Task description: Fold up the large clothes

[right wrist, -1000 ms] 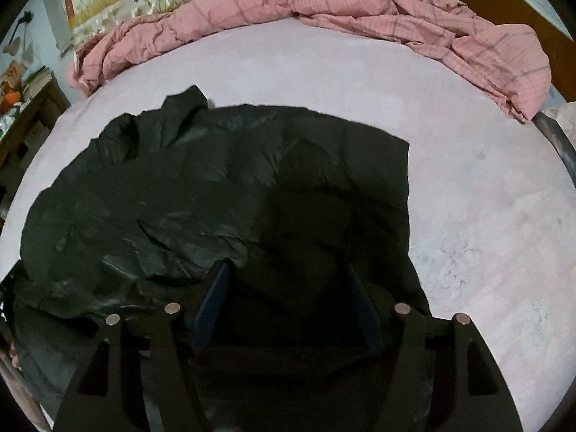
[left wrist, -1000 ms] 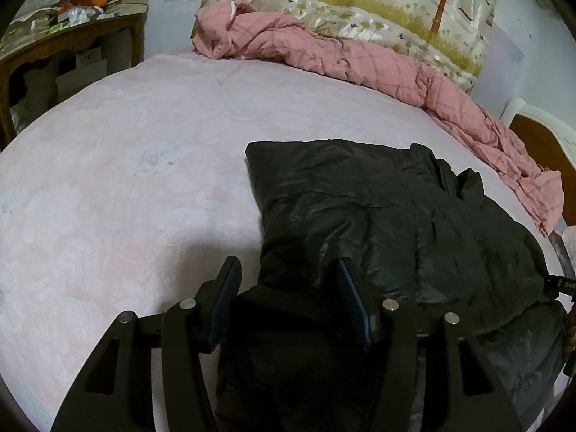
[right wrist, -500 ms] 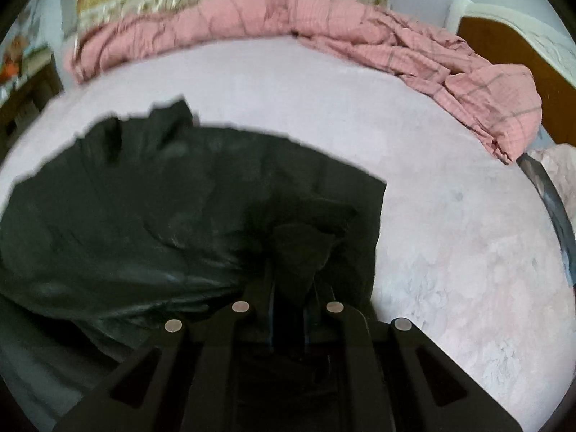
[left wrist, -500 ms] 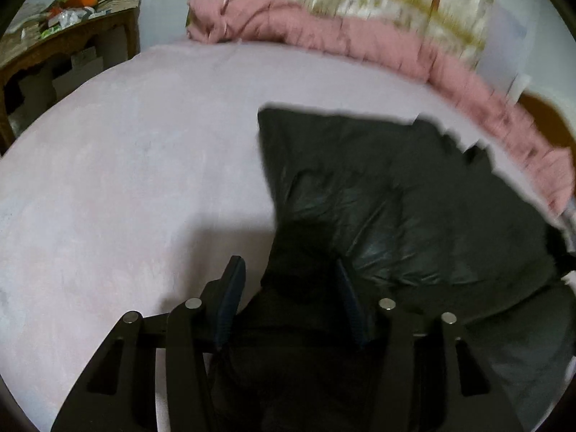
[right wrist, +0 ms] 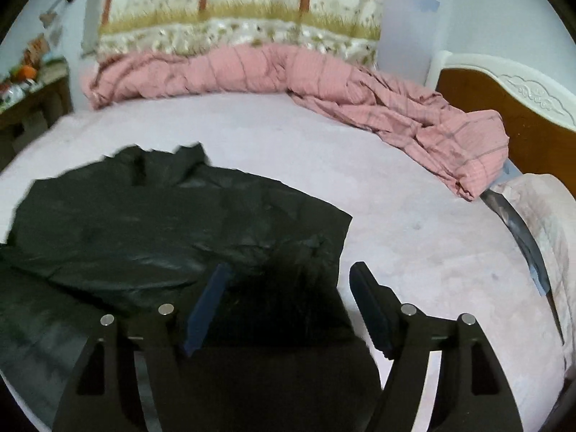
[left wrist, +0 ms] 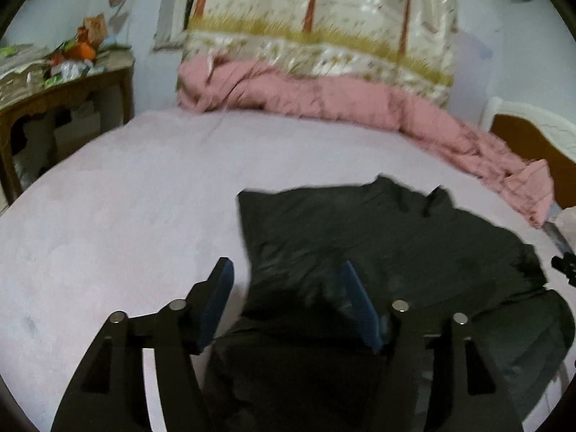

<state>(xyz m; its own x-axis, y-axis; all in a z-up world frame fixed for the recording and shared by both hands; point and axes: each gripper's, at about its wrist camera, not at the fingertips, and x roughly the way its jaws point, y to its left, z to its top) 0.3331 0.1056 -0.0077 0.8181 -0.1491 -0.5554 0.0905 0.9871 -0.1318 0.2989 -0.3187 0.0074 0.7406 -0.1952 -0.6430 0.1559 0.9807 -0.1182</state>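
Observation:
A large black jacket [left wrist: 378, 237] lies spread on the pink bed; it also shows in the right wrist view [right wrist: 162, 226]. My left gripper [left wrist: 288, 277] is open over the jacket's near left edge, with black fabric lying between and under its blue-padded fingers [left wrist: 216, 302]. My right gripper [right wrist: 291, 280] is open over the jacket's near right corner, with dark fabric between its fingers [right wrist: 370, 306]. Neither grips the cloth. The jacket's near part is hidden under both grippers.
A pink checked quilt [left wrist: 342, 100] lies bunched along the far side of the bed and down the right [right wrist: 414, 126]. A patterned pillow [left wrist: 324, 28] stands behind it. A cluttered wooden side table [left wrist: 64, 86] is at the left. A wooden headboard [right wrist: 504, 108] is at the right.
My right gripper was shut on the jacket half a second ago and is open now. Both grippers have tilted up and pulled back, so more of the wall and pillow shows.

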